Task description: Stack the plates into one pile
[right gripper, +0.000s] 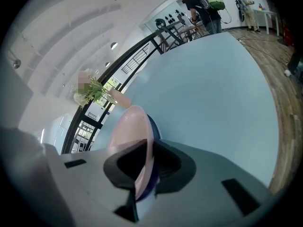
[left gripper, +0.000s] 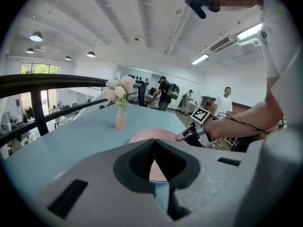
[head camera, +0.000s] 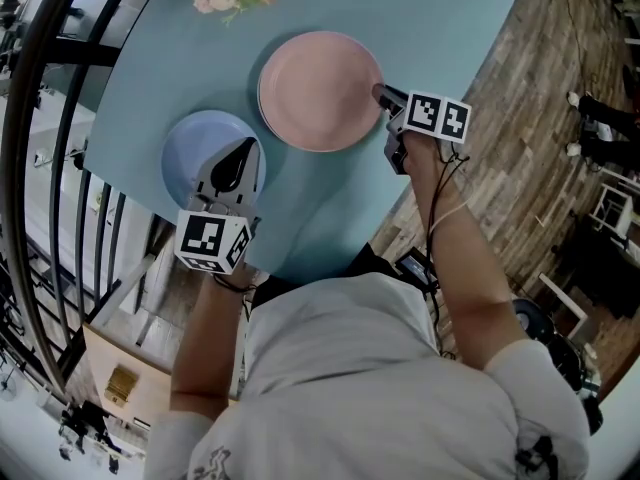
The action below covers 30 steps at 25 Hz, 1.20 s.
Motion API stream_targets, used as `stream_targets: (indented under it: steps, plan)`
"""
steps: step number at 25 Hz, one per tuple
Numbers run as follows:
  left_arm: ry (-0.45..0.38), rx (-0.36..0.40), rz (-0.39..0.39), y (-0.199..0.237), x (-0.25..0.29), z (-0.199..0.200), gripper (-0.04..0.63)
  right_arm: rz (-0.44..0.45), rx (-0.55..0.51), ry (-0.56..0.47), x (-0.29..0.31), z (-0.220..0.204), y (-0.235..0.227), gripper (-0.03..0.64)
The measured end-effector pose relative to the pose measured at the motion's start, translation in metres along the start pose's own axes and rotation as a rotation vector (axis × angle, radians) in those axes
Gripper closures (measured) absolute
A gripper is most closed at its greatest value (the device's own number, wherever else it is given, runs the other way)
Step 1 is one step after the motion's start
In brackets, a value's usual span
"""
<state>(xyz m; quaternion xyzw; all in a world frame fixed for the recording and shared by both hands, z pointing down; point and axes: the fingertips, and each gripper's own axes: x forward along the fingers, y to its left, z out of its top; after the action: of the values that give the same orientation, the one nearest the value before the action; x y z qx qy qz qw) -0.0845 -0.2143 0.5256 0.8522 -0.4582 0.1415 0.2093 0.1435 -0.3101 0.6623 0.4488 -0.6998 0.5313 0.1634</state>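
right gripper (head camera: pixel 385 98): jaws held slightly apart astride the right rim of the pink plate (head camera: pixel 320 90) | left gripper (head camera: pixel 237 158): tips pressed together, empty, held over the blue plate (head camera: pixel 190 148) | blue plate: found just left of pink plate, nearer left gripper

Wood-plank floor (head camera: pixel 520 98) rt of pale-blue surface (head camera: pixel 180 58); dark railing (left gripper: pixel 47 81) along its far side. White ceiling (left gripper: pixel 118 13) w/ round lamps (left gripper: pixel 36 36), windows (left gripper: pixel 38 69), ppl (left gripper: pixel 163 91) in bkgd.
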Motion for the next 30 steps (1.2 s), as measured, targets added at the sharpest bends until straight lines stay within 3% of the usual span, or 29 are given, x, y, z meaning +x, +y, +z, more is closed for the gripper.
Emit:
stream_targets:
  steps: [2, 4, 8, 22, 30]
  plan:
    - [-0.002, 0.0, 0.001, 0.0, -0.001, 0.0, 0.591, -0.003, -0.004, -0.003, 0.001, 0.001, -0.001, 0.56]
    - [-0.002, 0.001, 0.001, 0.0, -0.002, 0.0, 0.591, -0.016, -0.032, -0.01, 0.001, 0.003, -0.001, 0.499]
    - [-0.002, 0.004, -0.003, -0.002, -0.003, 0.0, 0.591, -0.059, -0.168, -0.023, -0.003, 0.008, 0.004, 0.44]
    - [-0.065, 0.084, -0.039, -0.028, -0.027, 0.032, 0.591, -0.045, -0.379, -0.132, -0.058, 0.007, 0.061, 0.433]
    - [-0.113, 0.129, -0.111, -0.065, -0.056, 0.052, 0.591, -0.059, -0.501, -0.217, -0.113, -0.025, 0.099, 0.437]
